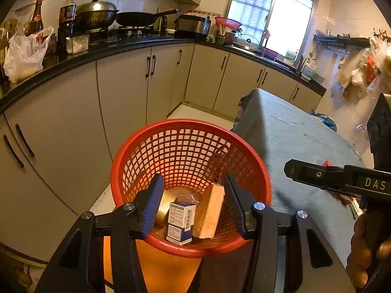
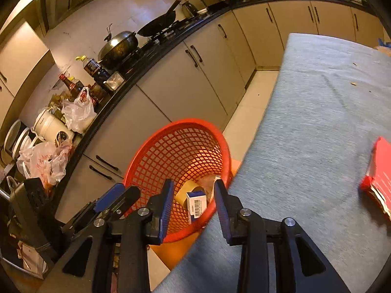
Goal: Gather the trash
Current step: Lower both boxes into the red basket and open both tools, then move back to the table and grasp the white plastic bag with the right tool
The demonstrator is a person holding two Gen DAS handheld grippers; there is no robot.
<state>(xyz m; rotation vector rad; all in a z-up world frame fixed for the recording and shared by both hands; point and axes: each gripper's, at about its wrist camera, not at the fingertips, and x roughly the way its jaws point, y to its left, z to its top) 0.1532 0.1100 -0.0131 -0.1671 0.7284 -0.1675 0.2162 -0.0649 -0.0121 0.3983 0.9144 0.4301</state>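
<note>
A red mesh trash basket (image 1: 185,131) (image 2: 171,131) stands on an orange stool beside the table. Inside it lie a white and blue box (image 1: 182,213) (image 2: 196,201), a tan box (image 1: 211,213), a roll of tape (image 1: 166,206) (image 2: 187,191) and clear wrapping. My left gripper (image 1: 194,201) is open and empty, right above the basket's mouth. My right gripper (image 2: 193,202) is open and empty over the basket's near rim at the table edge; it also shows in the left wrist view (image 1: 317,174). A red packet (image 2: 380,173) lies on the table to the right.
The grey cloth-covered table (image 2: 317,122) (image 1: 293,131) runs along the right. Beige cabinets (image 1: 122,88) under a black counter (image 1: 73,58) hold woks, bottles and plastic bags. White tile floor (image 2: 254,102) lies between cabinets and table.
</note>
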